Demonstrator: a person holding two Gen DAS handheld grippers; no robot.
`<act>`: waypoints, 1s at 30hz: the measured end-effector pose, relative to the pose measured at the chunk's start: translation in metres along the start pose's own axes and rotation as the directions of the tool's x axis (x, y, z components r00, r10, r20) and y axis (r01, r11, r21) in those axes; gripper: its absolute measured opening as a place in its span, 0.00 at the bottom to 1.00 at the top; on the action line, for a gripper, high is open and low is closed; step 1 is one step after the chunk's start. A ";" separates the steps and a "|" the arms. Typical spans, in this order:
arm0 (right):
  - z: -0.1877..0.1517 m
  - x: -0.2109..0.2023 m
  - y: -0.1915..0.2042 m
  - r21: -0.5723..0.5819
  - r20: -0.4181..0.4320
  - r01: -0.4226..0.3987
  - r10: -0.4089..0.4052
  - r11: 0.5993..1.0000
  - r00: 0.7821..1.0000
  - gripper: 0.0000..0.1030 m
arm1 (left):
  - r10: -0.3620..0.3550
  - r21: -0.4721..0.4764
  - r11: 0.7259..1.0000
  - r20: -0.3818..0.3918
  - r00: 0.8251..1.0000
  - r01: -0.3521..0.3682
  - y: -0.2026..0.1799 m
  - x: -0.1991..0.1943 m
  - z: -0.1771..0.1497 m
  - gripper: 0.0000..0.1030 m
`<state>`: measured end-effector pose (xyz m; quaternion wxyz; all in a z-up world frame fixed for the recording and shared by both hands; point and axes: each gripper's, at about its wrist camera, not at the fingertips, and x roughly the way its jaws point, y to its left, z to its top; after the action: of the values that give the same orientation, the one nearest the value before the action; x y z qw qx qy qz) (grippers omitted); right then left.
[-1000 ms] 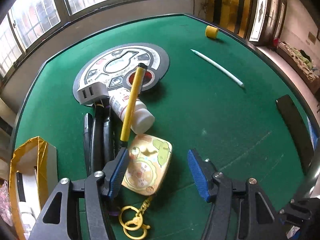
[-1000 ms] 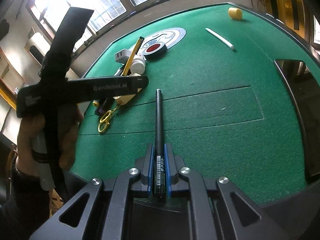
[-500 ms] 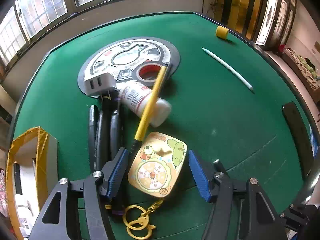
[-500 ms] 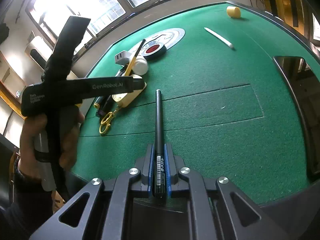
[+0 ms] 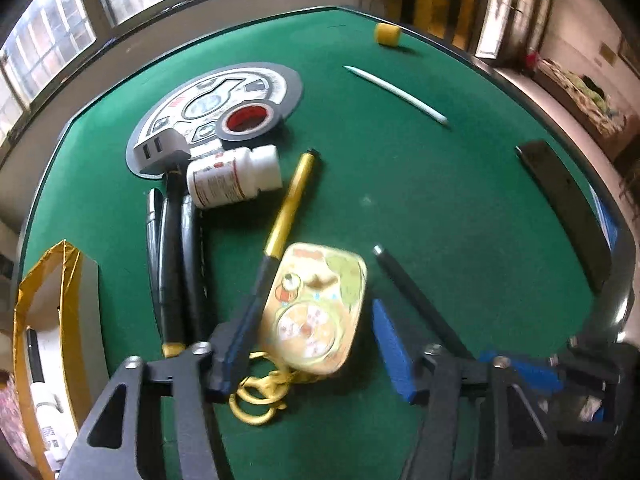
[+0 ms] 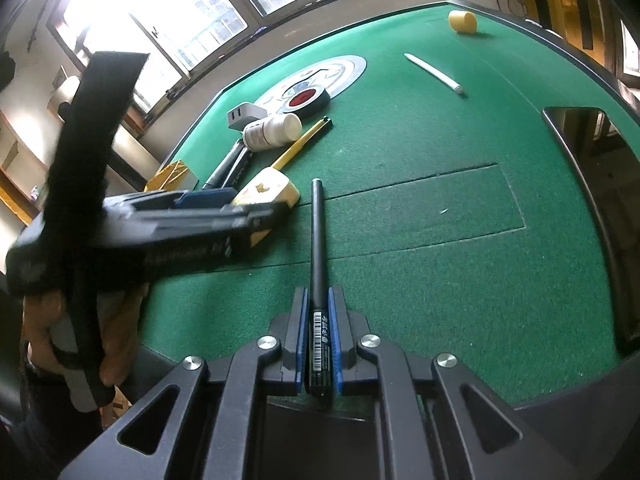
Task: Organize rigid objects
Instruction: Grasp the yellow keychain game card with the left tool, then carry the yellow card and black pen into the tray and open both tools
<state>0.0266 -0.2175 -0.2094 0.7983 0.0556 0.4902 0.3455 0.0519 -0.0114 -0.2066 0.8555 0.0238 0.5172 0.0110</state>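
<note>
My left gripper point(image 5: 312, 320) hangs over a yellow cartoon card point(image 5: 320, 280) with a yellow keyring point(image 5: 260, 396). The card lies between the blue pads, the jaws are closing, and a gap still shows at the right pad. A yellow pen point(image 5: 290, 204) lies on the felt beside a white pill bottle point(image 5: 232, 178), its black end by my left finger. My right gripper point(image 6: 318, 296) is shut on a black pen point(image 6: 318, 232) that points out over the green table point(image 6: 440, 184).
Several black pens point(image 5: 172, 264) lie left of the card, below a grey charger point(image 5: 158, 150). A tape roll point(image 5: 248, 122) sits on a round printed mat point(image 5: 224, 100). Further off lie a white stick point(image 5: 394, 94) and a yellow cylinder point(image 5: 387, 34). A yellow-edged box point(image 5: 48, 320) stands at the left edge.
My left gripper shifted right, so the card now sits between its narrowing jaws. The yellow pen swung off the bottle onto the felt. The right gripper stayed still.
</note>
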 end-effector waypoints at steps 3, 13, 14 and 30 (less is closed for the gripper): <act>0.000 0.000 0.000 0.007 0.002 0.003 -0.003 1.000 1.000 0.10 | -0.060 -0.007 0.998 -0.020 0.998 0.060 -0.001 -0.009 -0.013 0.48; -0.001 0.001 0.006 0.013 -0.004 0.052 -0.052 0.999 0.999 0.10 | -0.006 -0.006 1.000 0.012 1.000 0.006 -0.007 -0.003 -0.009 0.48; -0.002 0.001 0.007 0.011 -0.002 0.056 -0.056 0.998 0.998 0.10 | -0.008 -0.015 1.000 0.013 1.000 0.008 -0.006 -0.004 -0.011 0.48; 0.003 0.016 0.041 -0.153 0.031 0.281 -0.279 0.947 0.960 0.09 | -0.074 -0.225 0.971 0.063 0.995 0.086 0.019 -0.020 -0.049 0.47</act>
<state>0.0128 -0.1762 -0.2021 0.8432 -0.0758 0.4611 0.2658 -0.0007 0.0083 -0.2101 0.8661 -0.0949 0.4895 0.0349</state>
